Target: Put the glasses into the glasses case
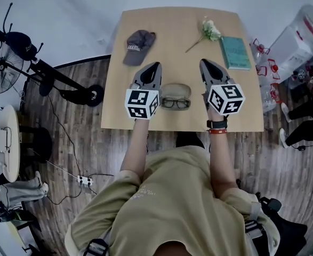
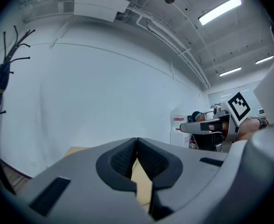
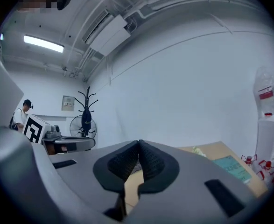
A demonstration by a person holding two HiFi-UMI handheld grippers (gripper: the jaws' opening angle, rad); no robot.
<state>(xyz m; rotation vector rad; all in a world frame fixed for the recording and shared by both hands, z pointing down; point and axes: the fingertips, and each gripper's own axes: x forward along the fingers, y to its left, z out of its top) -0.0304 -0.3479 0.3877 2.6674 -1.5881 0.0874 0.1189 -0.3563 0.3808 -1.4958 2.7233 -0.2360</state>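
In the head view the dark-framed glasses (image 1: 176, 103) lie in the open grey-green glasses case (image 1: 176, 93) near the front of the wooden table (image 1: 177, 36). My left gripper (image 1: 155, 65) is held up just left of the case, and my right gripper (image 1: 205, 64) just right of it. Both point level, away from me, with nothing between their jaws. The left gripper view shows its jaws (image 2: 137, 140) shut, tips touching. The right gripper view shows the same for its jaws (image 3: 138, 143).
A grey cap (image 1: 138, 46) lies at the table's back left, a white flower (image 1: 208, 32) and a teal book (image 1: 235, 52) at the back right. A fan (image 1: 1, 65) and a coat stand (image 1: 49, 72) are on the floor to the left; a water dispenser (image 1: 303, 39) is on the right.
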